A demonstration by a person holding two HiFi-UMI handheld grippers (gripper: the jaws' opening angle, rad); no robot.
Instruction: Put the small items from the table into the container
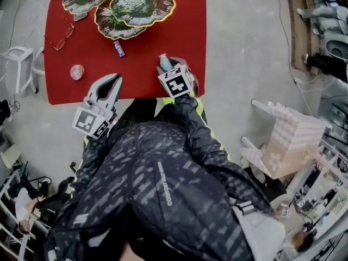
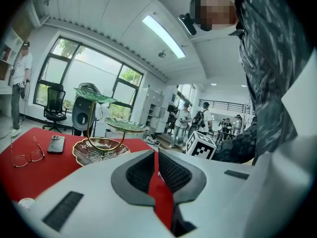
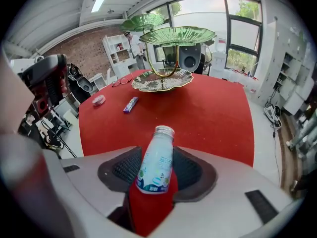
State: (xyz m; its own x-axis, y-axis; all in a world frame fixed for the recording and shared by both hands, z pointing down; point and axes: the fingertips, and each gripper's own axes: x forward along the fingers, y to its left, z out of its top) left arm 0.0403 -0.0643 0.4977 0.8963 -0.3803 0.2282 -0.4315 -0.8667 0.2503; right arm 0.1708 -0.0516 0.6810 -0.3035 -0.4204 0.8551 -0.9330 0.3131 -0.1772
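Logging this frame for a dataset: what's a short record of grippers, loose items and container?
right gripper: shut on bottle, near table front edge
left gripper: shut, empty
loose on table: purple stick, pink round item, glasses
container: tiered leaf dish, far side

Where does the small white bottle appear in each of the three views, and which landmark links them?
Head view: small white bottle at the red table's near edge, centre of picture.
Left gripper view: not in it.
Right gripper view: bottom centre, between the jaws.
Shared landmark: the tiered leaf-dish stand.
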